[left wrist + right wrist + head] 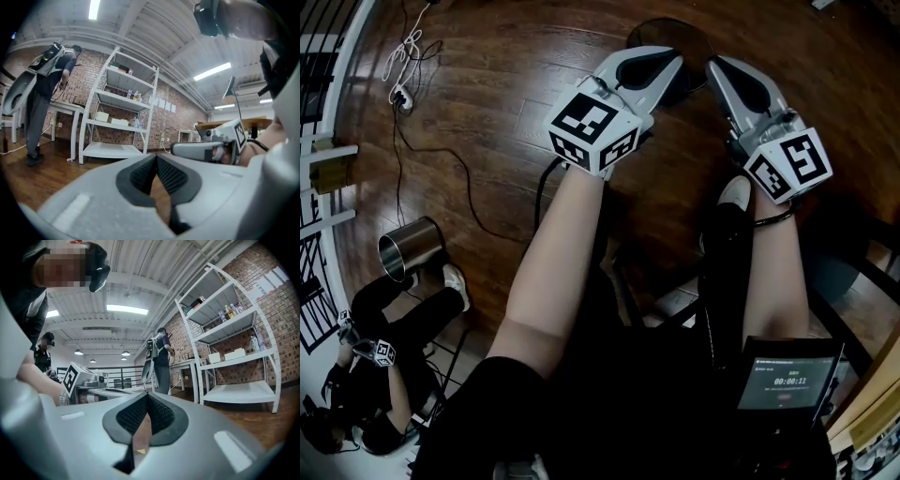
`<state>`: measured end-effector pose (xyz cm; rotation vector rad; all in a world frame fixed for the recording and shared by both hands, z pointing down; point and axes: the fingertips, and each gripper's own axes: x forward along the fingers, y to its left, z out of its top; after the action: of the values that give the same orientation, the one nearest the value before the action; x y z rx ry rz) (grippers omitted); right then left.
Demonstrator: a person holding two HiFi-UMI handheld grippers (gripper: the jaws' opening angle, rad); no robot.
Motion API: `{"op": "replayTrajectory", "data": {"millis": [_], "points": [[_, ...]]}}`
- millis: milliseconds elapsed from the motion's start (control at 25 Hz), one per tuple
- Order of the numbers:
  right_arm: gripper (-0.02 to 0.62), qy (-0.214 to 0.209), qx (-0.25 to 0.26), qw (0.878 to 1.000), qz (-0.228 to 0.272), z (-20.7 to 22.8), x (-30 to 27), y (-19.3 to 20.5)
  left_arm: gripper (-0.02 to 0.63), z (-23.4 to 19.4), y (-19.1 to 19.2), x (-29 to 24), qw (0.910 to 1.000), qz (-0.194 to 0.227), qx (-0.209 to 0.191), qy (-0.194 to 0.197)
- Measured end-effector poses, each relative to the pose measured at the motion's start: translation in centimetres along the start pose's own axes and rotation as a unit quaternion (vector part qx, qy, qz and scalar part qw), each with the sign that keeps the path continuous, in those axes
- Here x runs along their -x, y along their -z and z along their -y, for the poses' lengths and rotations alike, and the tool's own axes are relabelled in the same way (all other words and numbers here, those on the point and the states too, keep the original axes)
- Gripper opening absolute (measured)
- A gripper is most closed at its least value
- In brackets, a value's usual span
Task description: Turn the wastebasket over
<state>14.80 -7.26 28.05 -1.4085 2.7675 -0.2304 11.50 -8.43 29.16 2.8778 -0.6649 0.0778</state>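
Observation:
A dark round wastebasket [667, 37] stands on the wooden floor at the top middle of the head view, partly hidden behind my two grippers. My left gripper [675, 58] hangs over its near edge, shut, with nothing between its pads. My right gripper [717, 64] is just to its right, also shut and empty. The two gripper tips point level and lie close together. In the left gripper view the pads [156, 157] meet, and the right gripper [206, 149] shows beside them. The right gripper view shows its own closed pads [146, 397] and the left gripper [89, 380].
A shiny steel bin [412, 246] lies tilted at the left beside a seated person [375, 375]. A power strip with cable [401, 94] is on the floor at top left. A white shelf rack [117, 117] and a standing person [47, 89] are by the brick wall.

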Motion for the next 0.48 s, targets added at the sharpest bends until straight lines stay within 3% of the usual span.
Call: {"op": "replayTrajectory", "data": {"millis": [480], "points": [[0.009, -0.020, 0.007, 1.000, -0.012, -1.1, -1.1, 0.6, 0.003, -1.0, -0.4, 0.9, 0.9999, -0.001, 0.003, -0.014]]}}
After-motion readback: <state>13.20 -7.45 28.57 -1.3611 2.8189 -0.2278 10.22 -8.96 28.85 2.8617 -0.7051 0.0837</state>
